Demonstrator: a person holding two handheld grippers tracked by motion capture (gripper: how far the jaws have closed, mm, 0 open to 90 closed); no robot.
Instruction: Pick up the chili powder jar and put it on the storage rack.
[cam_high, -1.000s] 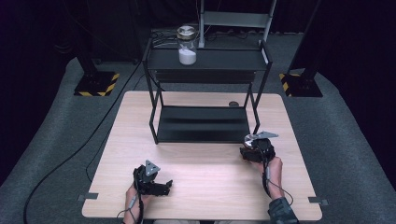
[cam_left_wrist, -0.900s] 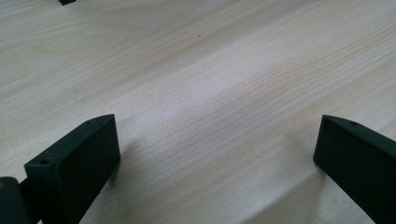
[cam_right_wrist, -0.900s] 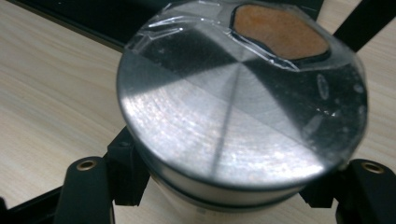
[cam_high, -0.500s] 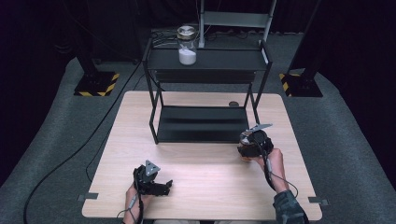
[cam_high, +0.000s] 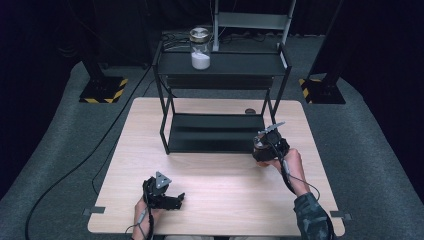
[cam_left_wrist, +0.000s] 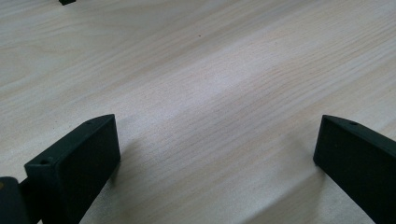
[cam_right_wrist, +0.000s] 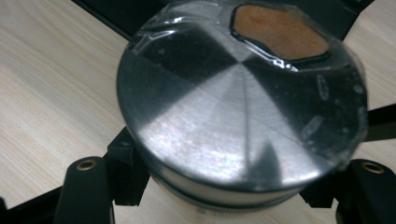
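My right gripper (cam_high: 265, 147) is shut on a glass jar (cam_right_wrist: 243, 112) with a brushed metal lid; the jaws clamp its sides just under the lid. Brownish contents show through the glass at the far rim. In the high view this jar (cam_high: 260, 148) hangs by the front right corner of the black two-level rack (cam_high: 215, 145). A second jar (cam_high: 200, 49) holding white powder stands on the rack's top shelf. My left gripper (cam_high: 175, 200) rests low on the wooden table (cam_high: 220, 185) at the front left, open, with bare wood between its jaws (cam_left_wrist: 217, 149).
A small dark disc (cam_high: 249, 111) lies on the table behind the rack's right leg. Black stands with yellow-striped bases (cam_high: 102, 90) flank the table on the grey floor. A cable (cam_high: 75, 170) trails off to the left.
My right gripper has carried the jar a little farther from the person and leftward, closer to the rack's lower shelf. The left gripper has stayed put.
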